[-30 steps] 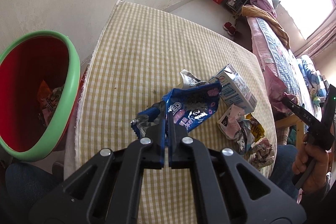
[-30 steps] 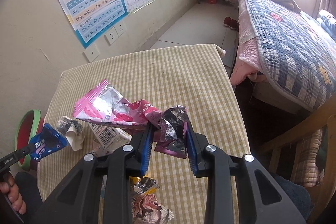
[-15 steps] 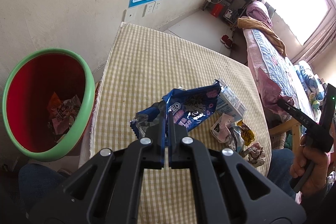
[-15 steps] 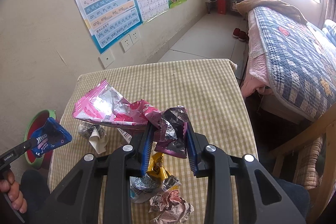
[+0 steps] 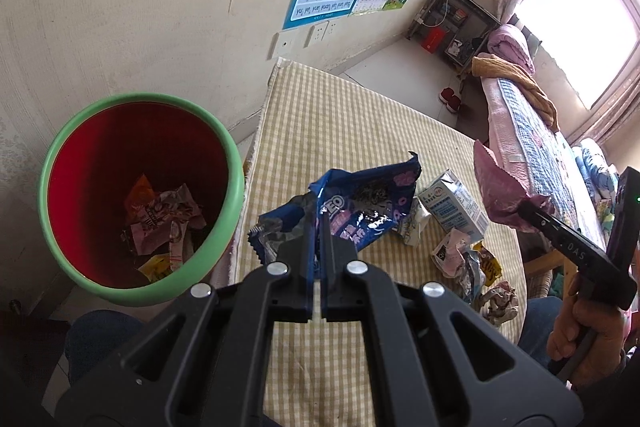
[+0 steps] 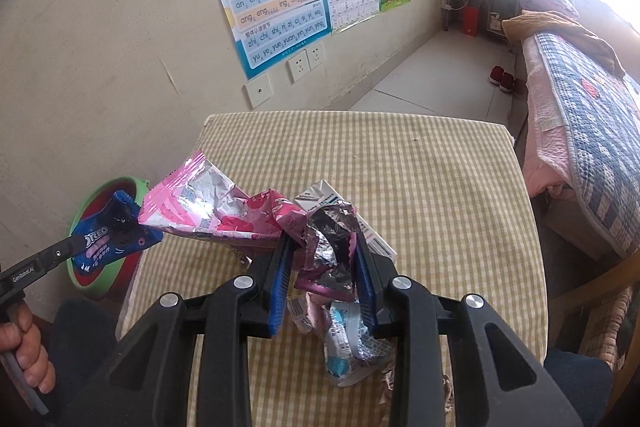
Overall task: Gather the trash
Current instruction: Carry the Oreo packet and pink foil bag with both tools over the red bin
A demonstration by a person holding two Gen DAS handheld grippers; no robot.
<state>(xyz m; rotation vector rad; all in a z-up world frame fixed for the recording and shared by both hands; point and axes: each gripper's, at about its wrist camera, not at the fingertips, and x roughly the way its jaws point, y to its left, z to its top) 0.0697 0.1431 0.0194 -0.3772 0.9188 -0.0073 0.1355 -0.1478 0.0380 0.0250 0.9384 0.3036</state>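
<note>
mid-task: some wrappers already in the green-rimmed bin [image 5: 236,183], my left gripper [image 5: 318,239] fingers clamped on the blue oreo wrapper [image 5: 360,211] near it, right gripper [image 6: 326,259] fingers pinching the pink foil wrapper [image 6: 224,211], milk carton [image 5: 454,205] and crumpled scraps [image 5: 472,267] left on the surface [image 5: 328,131].

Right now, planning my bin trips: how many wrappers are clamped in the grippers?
2: the blue Oreo wrapper in the left gripper beside the bin, the pink foil wrapper in the right gripper over the table.
</note>
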